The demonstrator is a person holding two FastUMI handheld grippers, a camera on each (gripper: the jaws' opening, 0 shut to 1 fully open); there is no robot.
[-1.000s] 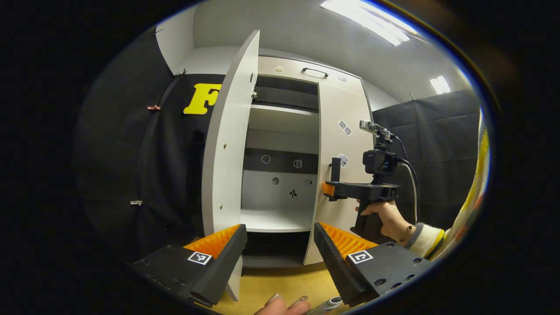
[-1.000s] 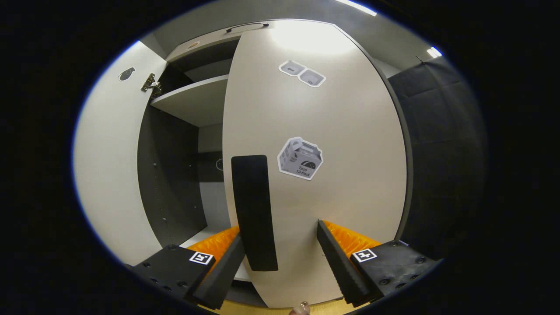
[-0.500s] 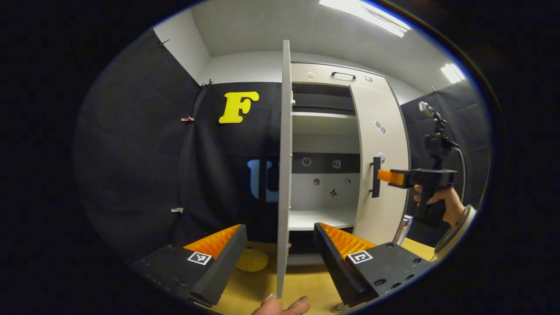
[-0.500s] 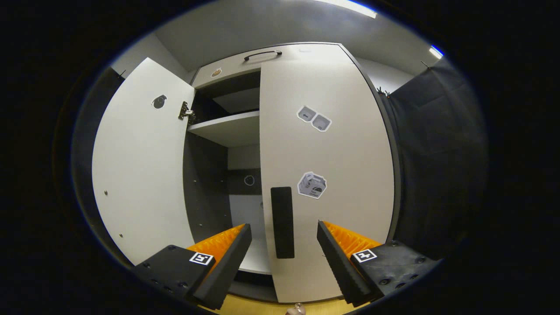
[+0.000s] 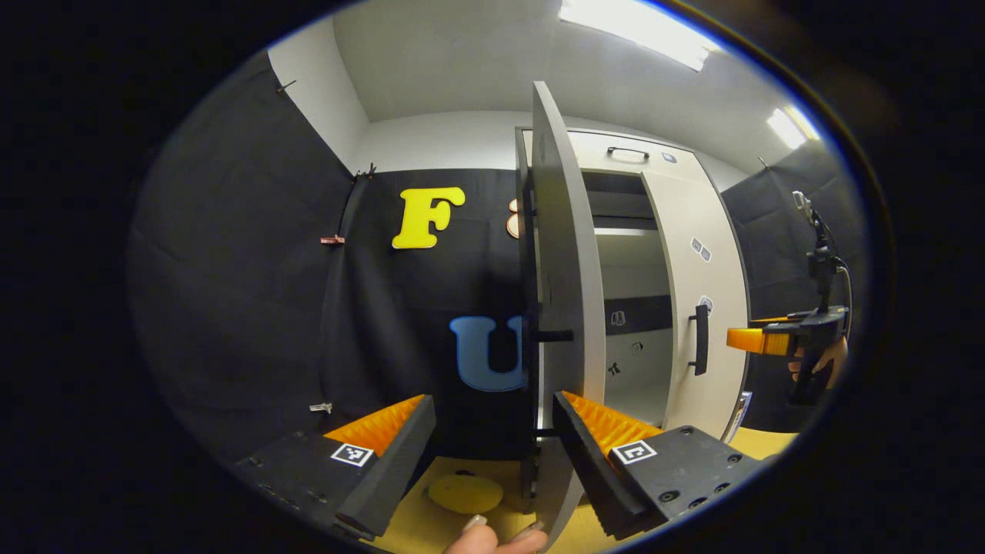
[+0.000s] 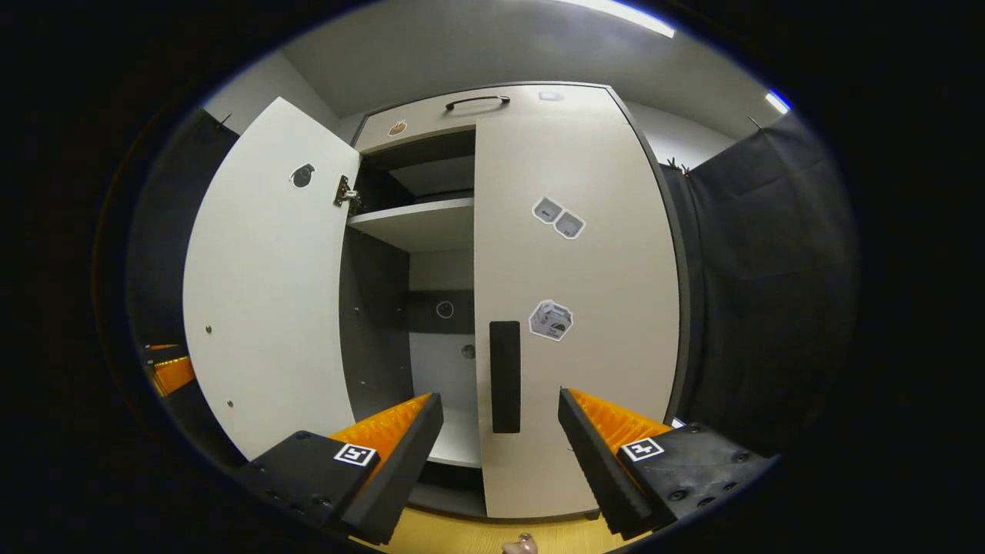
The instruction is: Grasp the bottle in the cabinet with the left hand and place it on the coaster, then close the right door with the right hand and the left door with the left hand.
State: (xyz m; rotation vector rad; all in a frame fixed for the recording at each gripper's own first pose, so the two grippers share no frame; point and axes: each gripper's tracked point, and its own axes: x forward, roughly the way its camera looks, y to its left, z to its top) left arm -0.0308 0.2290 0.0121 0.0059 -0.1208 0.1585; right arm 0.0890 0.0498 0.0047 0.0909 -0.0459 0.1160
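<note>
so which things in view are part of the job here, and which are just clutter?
Job:
- left door, standing open
- right door, shut
- left gripper, open, beside the left door's edge
- right gripper, open, off the right door
- yellow coaster

Clutter:
- stickers on the right door
- ceiling lights

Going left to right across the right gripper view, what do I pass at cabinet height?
Open left door → dark open cabinet interior → black handle on the shut right door → box sticker on the right door → black cloth wall.
</note>
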